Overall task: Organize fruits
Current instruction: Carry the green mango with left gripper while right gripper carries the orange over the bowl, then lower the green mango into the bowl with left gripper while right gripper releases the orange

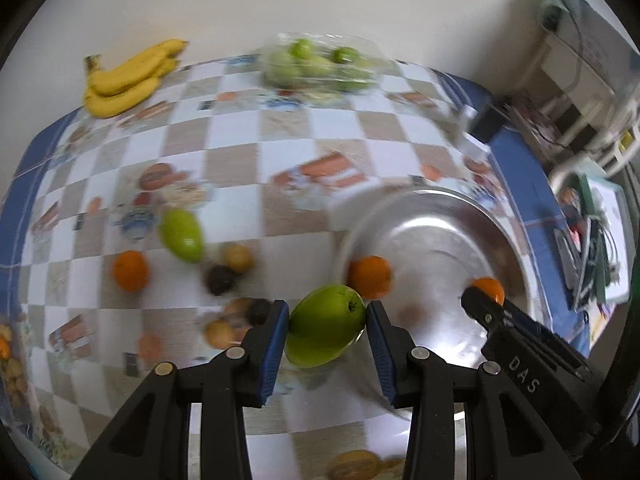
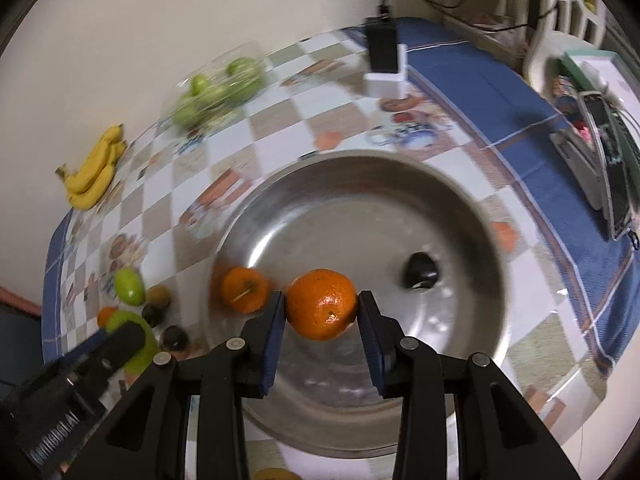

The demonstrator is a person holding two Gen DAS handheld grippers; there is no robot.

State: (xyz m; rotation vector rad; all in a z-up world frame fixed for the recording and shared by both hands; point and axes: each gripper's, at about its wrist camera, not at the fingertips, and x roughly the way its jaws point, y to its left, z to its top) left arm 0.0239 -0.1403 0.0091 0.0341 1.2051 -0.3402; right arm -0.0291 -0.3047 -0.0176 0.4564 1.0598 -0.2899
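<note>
Above bowl (image 2: 472, 208): right gripper (image 2: 321, 308) clamped on orange (image 2: 321, 304). Beside its rim: left gripper (image 1: 327, 320) clamped on green mango (image 1: 326, 324).

green mango (image 1: 326, 324), orange tangerine (image 2: 321, 304), yellow bananas (image 1: 128, 78), checkered tablecloth (image 1: 240, 160)

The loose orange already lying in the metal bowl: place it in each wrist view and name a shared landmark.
Left wrist: loose orange at centre, inside the bowl's left rim, just above the held green mango.
Right wrist: lower left of centre, beside the held orange.
Shared landmark: banana bunch by the wall.
</note>
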